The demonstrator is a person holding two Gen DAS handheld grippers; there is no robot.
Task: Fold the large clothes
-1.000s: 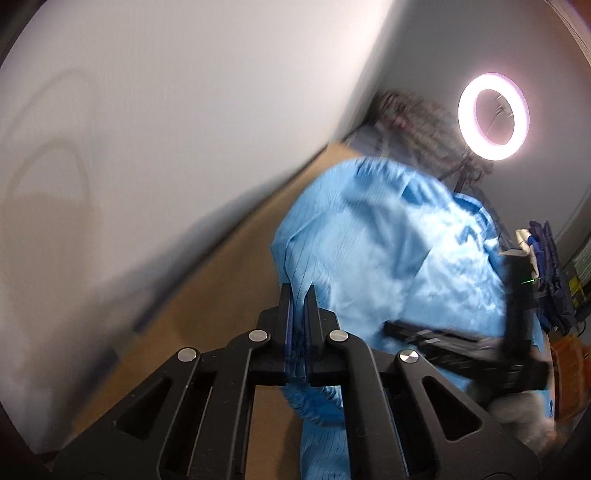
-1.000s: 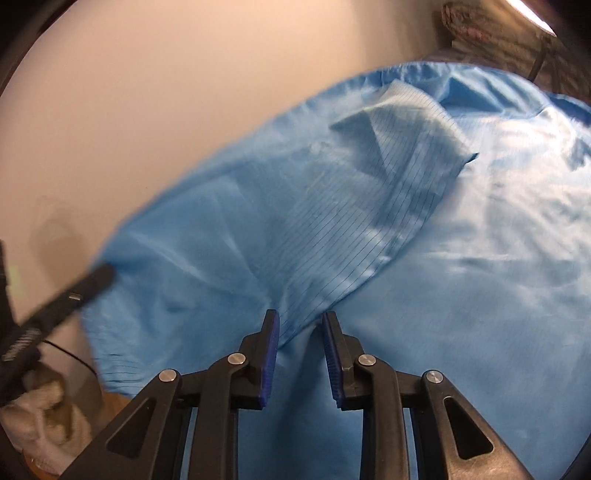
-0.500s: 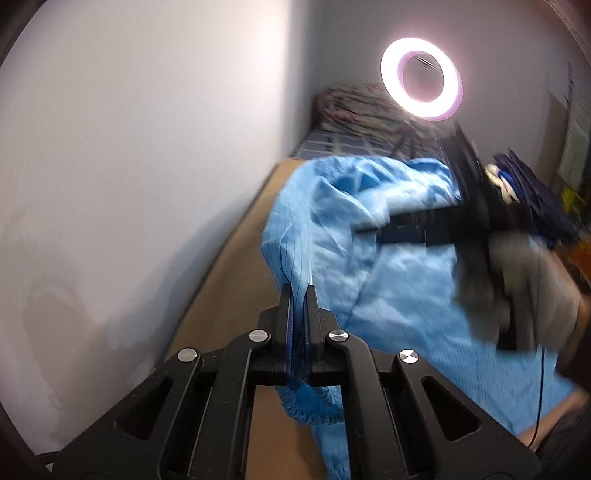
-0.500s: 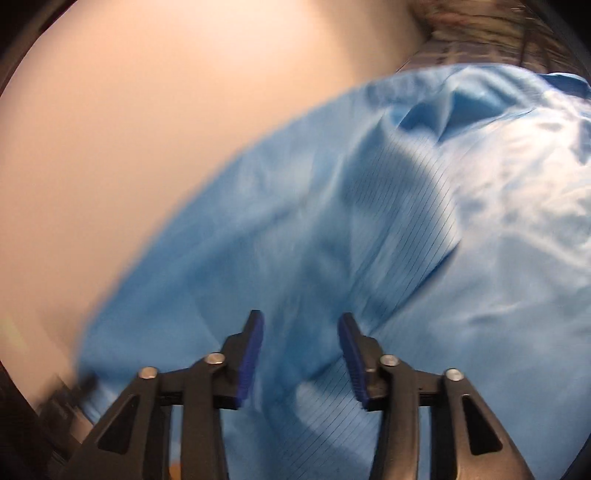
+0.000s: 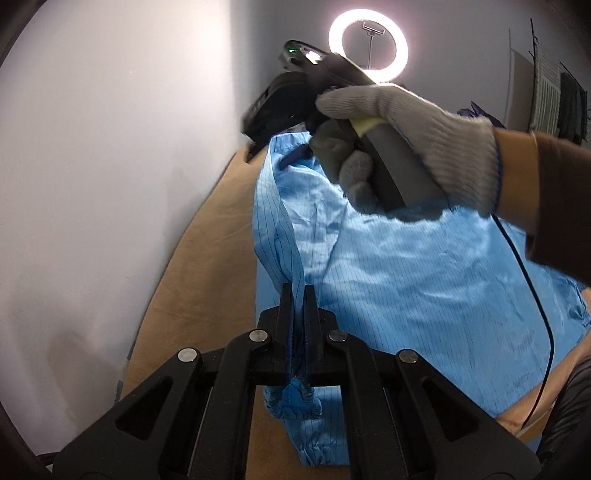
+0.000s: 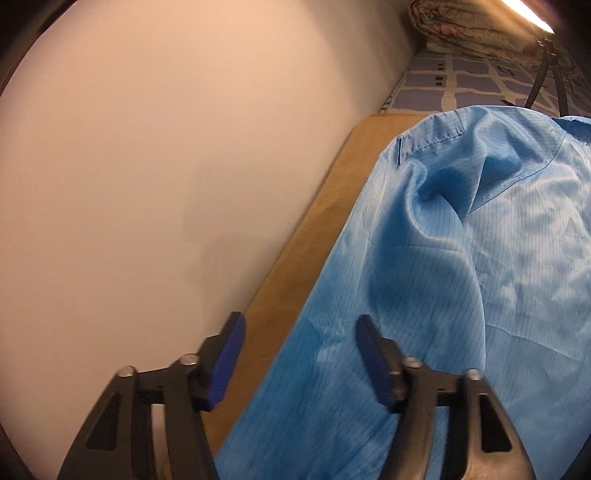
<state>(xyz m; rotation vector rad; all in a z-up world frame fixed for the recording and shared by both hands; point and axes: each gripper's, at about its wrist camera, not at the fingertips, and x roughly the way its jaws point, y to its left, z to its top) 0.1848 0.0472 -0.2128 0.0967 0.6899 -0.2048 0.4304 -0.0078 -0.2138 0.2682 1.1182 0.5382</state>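
Note:
A large light-blue pinstriped garment (image 5: pixel 406 277) lies spread on a tan surface (image 5: pixel 207 258). My left gripper (image 5: pixel 297 291) is shut on a sleeve edge; the elastic cuff (image 5: pixel 295 402) bunches out below the fingers. In the left wrist view a gloved hand (image 5: pixel 406 122) holds the right gripper over the garment's far part. In the right wrist view my right gripper (image 6: pixel 299 321) hovers over the garment's (image 6: pixel 461 258) left border. Its jaws are closing but stand apart, with cloth below the gap and no pad pressing on it.
A pale wall (image 6: pixel 147 166) runs close along the left of the tan surface (image 6: pixel 317 221). Beyond the garment lie a checked blue cover (image 6: pixel 480 85), a rolled patterned blanket (image 6: pixel 472 22) and dark stand legs (image 6: pixel 543 81). A ring light (image 5: pixel 368 44) glows behind. A black cable (image 5: pixel 535 295) hangs over the cloth.
The right gripper let go of the fold it straddled, rose and shifted to the garment's left border, jaws now wider apart. The left gripper rolled and kept its hold on the sleeve.

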